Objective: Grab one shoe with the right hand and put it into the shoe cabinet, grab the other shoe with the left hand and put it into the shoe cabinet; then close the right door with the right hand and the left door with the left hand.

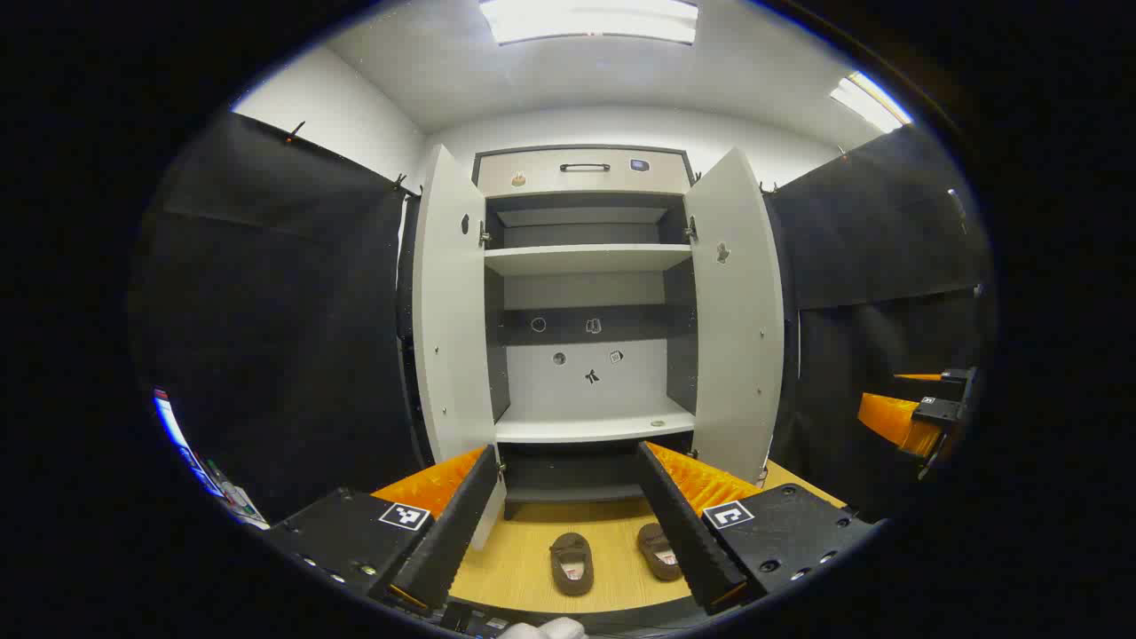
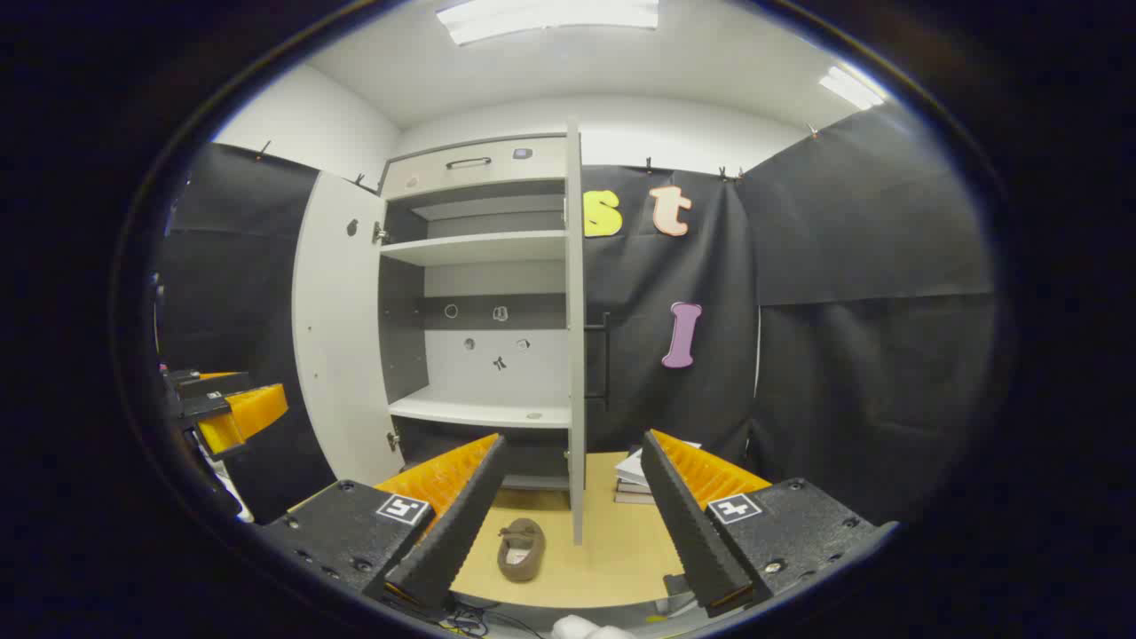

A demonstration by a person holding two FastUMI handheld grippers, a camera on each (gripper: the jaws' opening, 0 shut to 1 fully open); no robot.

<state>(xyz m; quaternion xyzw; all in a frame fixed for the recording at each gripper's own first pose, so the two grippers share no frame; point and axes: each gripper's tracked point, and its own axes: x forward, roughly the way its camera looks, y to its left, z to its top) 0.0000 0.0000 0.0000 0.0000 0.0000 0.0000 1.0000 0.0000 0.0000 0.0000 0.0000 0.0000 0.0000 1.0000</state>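
Item: left gripper (image 1: 568, 524), jaws spread wide, nothing held; right gripper (image 2: 568, 524), likewise spread and empty. Two small brown slipper-like shoes on a pale wooden floor (image 1: 612, 519): left shoe (image 1: 571, 563) at 6 o'clock between the left fingers, right shoe (image 1: 658, 550) just beside it toward 5. Tall white shoe cabinet (image 1: 586, 311) at 12 o'clock, both doors open, shelves bare. Step, judged: first grasp not begun. Next: right gripper descends onto one shoe and closes across it.
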